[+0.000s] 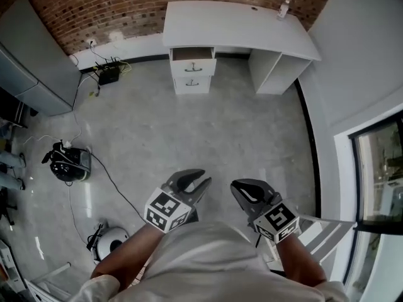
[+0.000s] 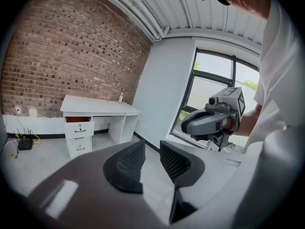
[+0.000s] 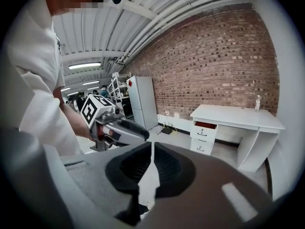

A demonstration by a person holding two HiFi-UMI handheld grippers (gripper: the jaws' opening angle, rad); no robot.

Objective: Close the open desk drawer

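The left claw stands open and empty. Well away, at the brick wall, the top drawer under the white worktop sits pulled partway out. It looks light, rigid and free-sliding, so a flat push on its front beside the small handle should do. Its long axis runs along the wall, with its front facing the room. The right claw is closed on nothing.

The head view looks steeply down from above the person onto the left gripper and right gripper close below, with the white counter far off at the top, while each gripper view looks low along its own fingers toward that same distant counter, the brick wall and the other gripper.
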